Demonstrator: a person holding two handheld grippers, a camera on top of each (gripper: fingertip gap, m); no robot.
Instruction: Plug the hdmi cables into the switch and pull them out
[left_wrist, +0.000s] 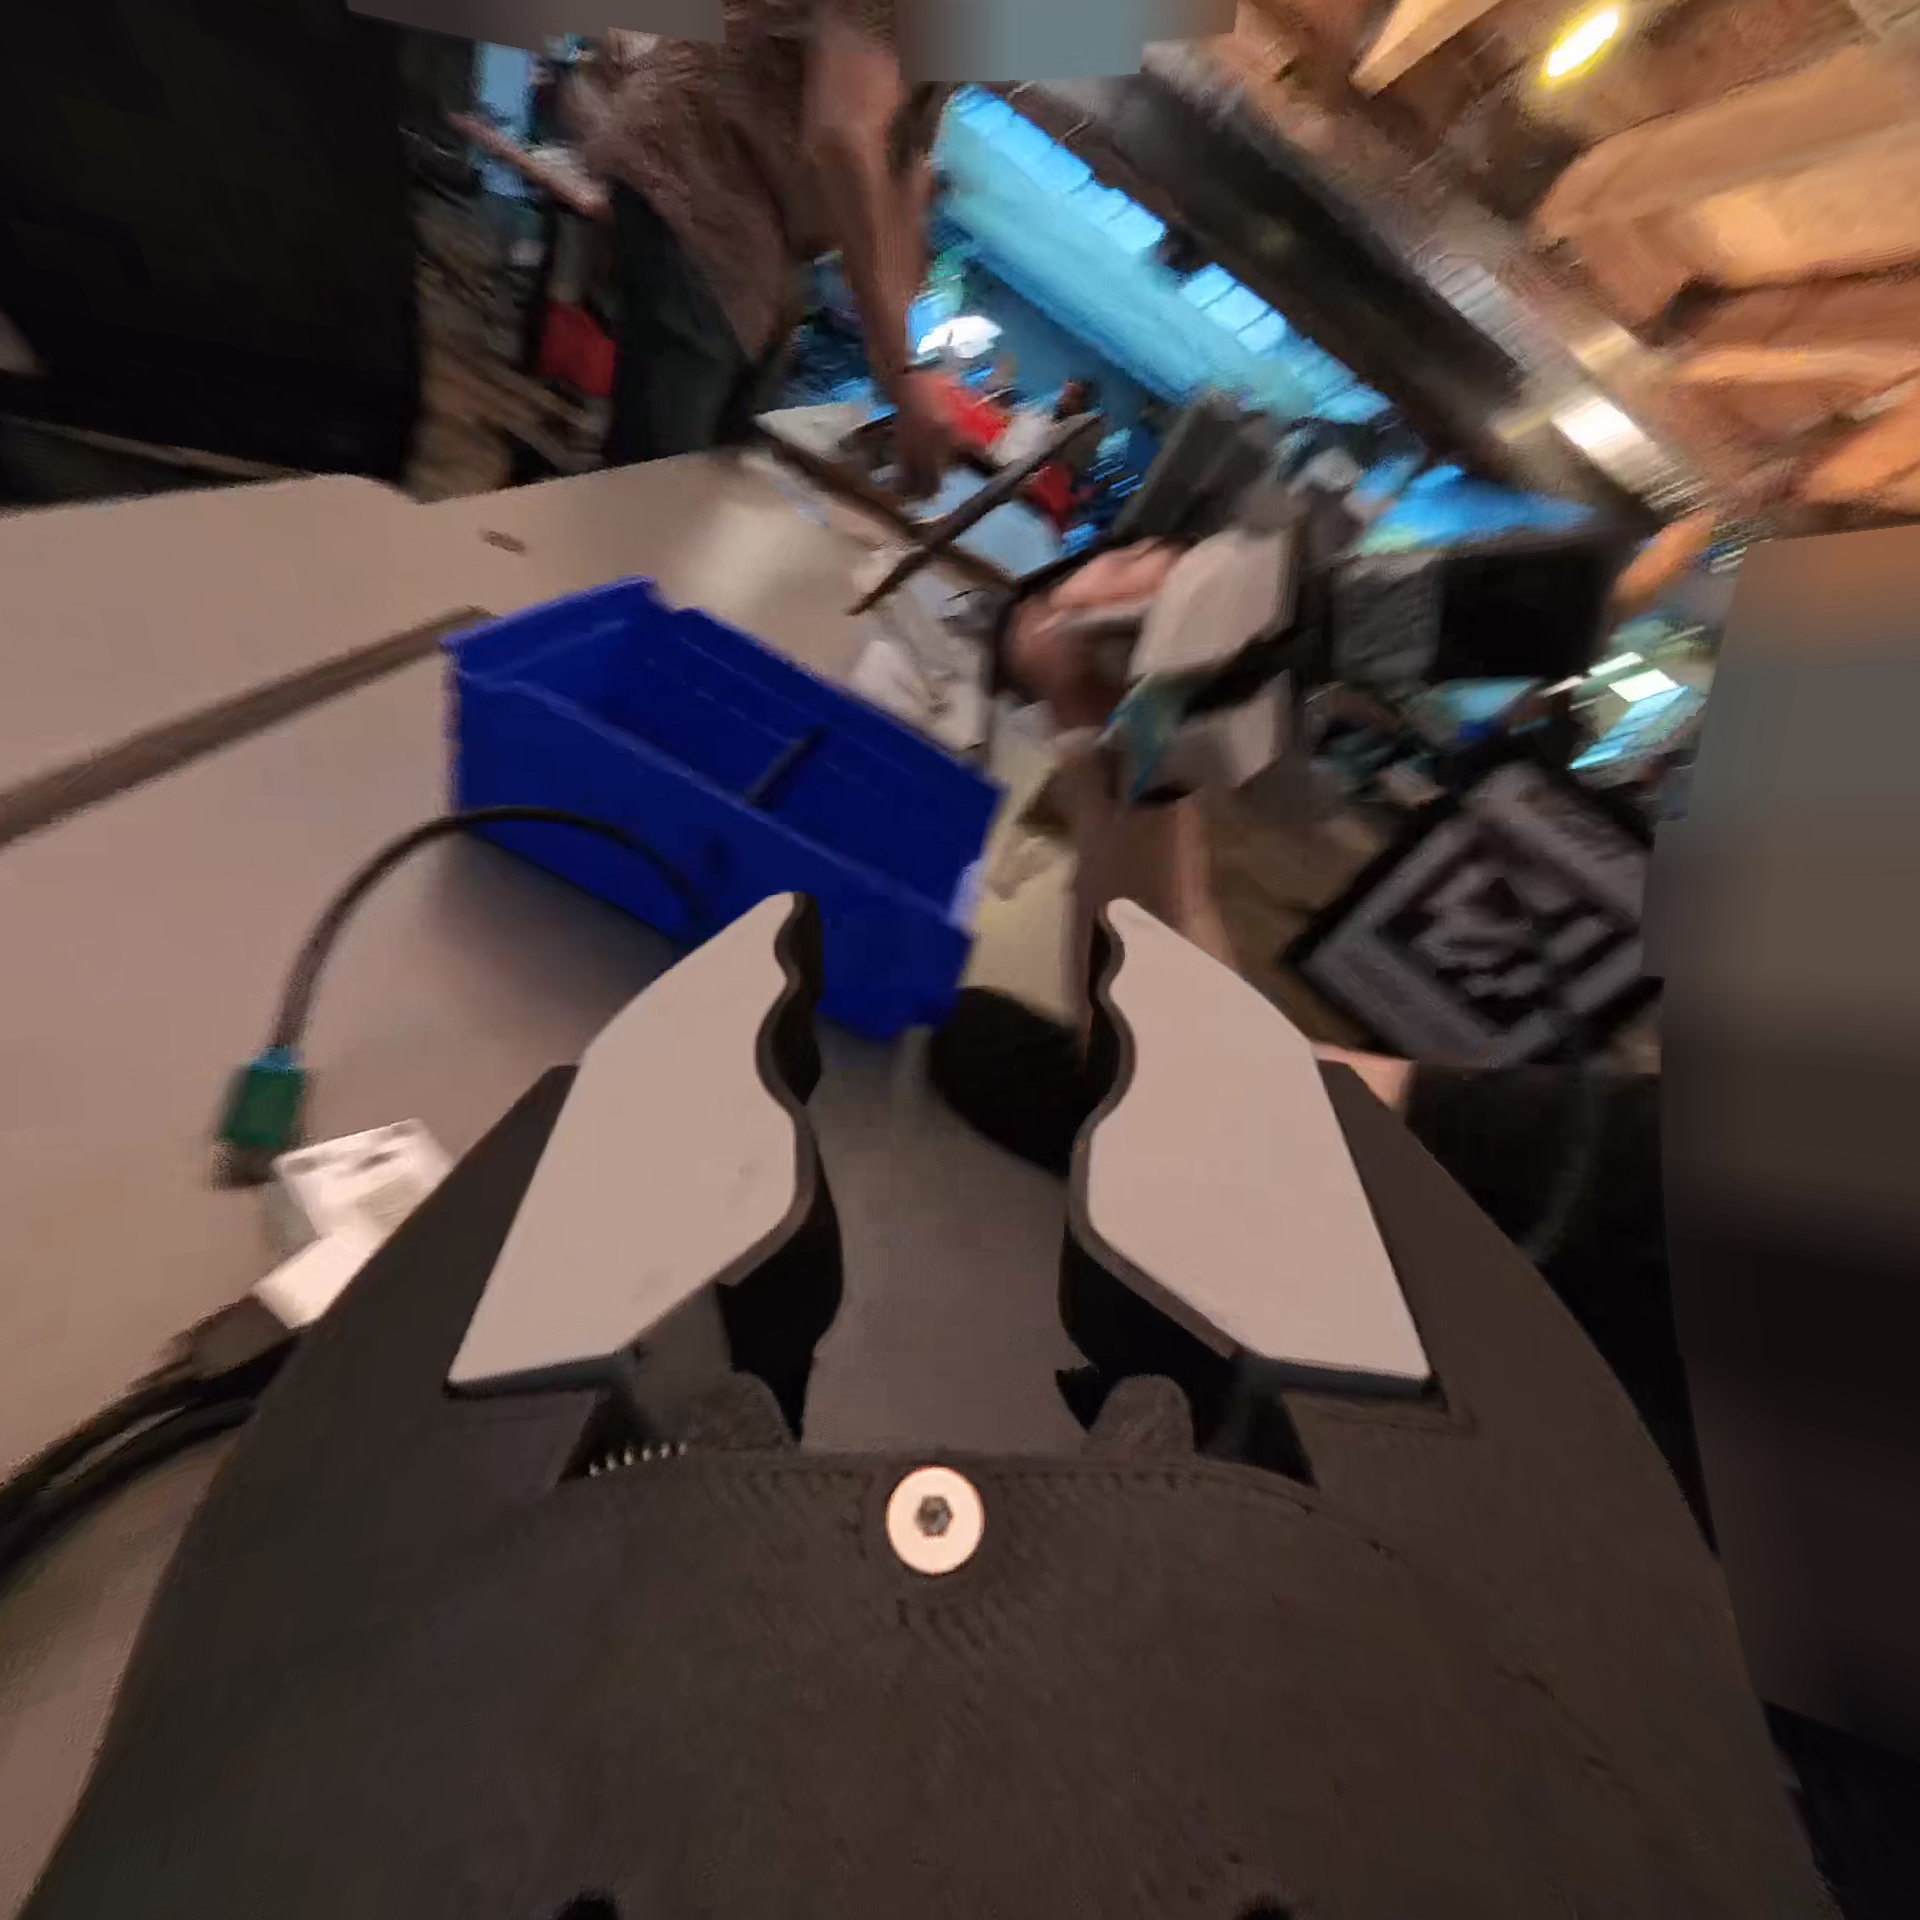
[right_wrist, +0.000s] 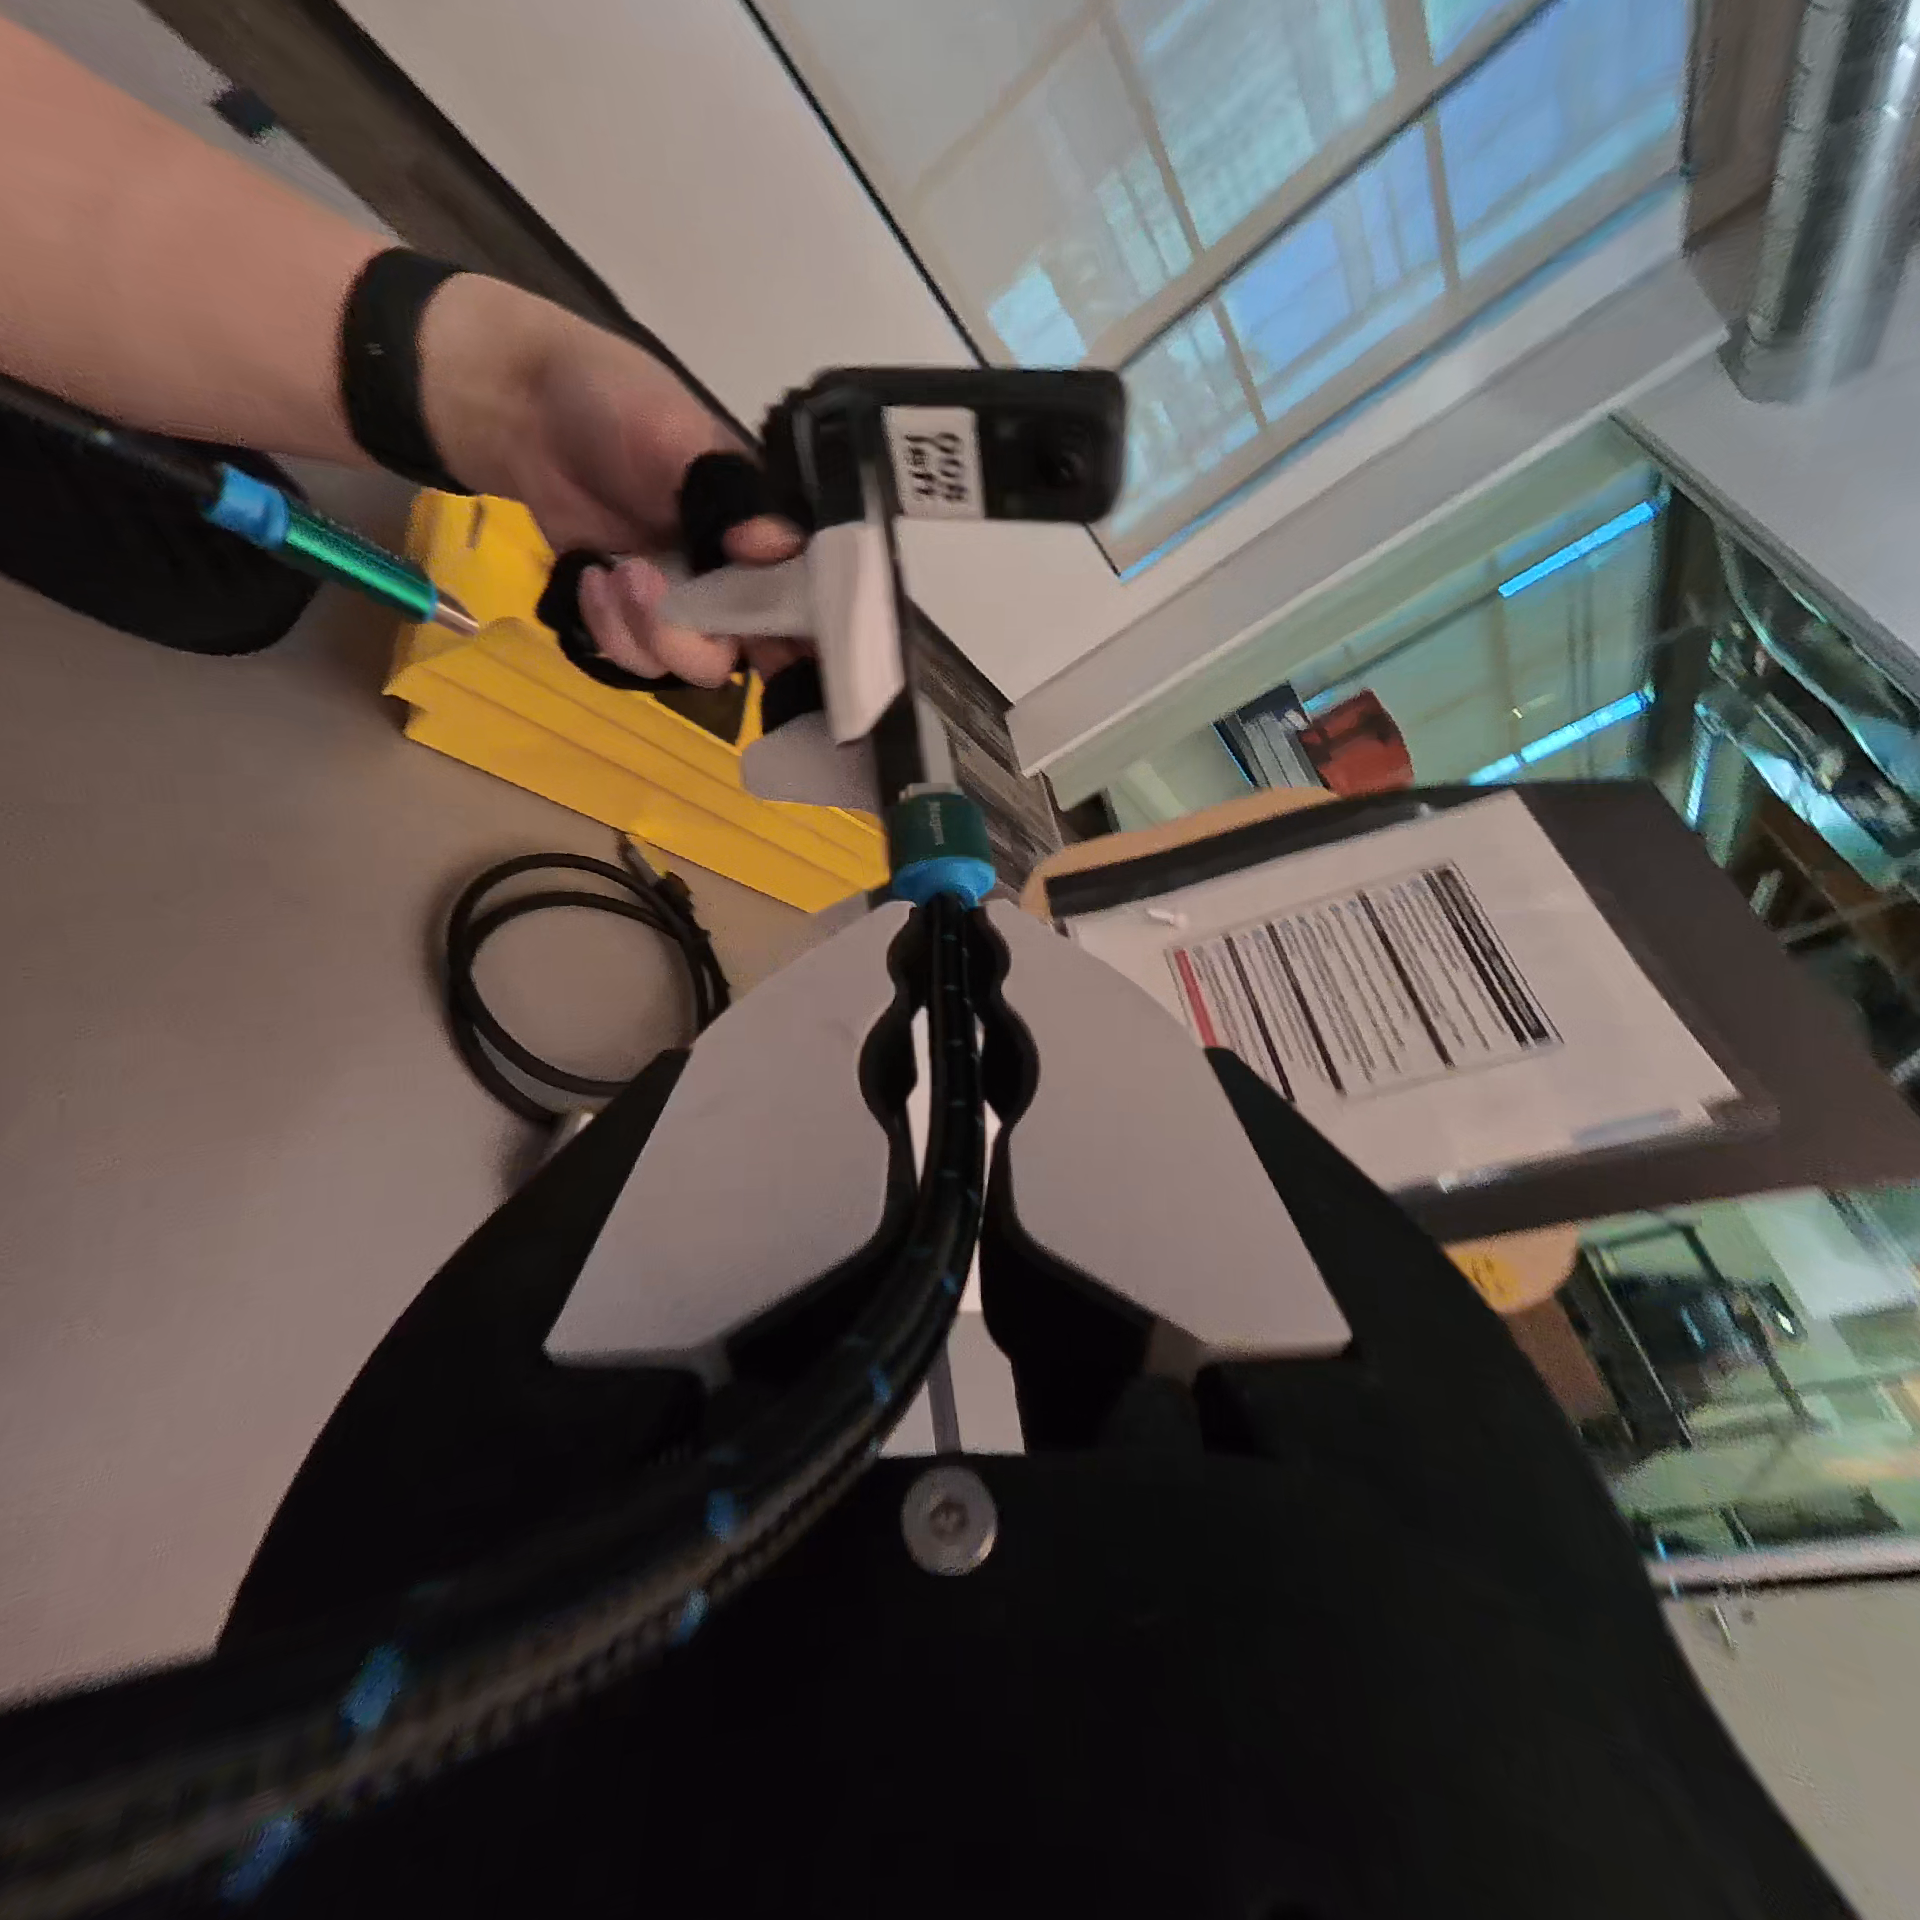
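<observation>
The right gripper (right_wrist: 940, 940) is clamping a black braided HDMI cable (right_wrist: 951, 1049) just behind its green plug (right_wrist: 932, 831), lifted above the grey bench (right_wrist: 208, 935). The left gripper (left_wrist: 951, 935) is hanging open, empty. Any push should be running straight along the plug, without twisting; the switch isn't clearly identifiable.

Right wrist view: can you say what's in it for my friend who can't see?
The right hand-held gripper is shut on a black braided cable just behind its green plug. Beyond it, a person's hand holds the other hand-held gripper above a grey table with a yellow bin.
</observation>
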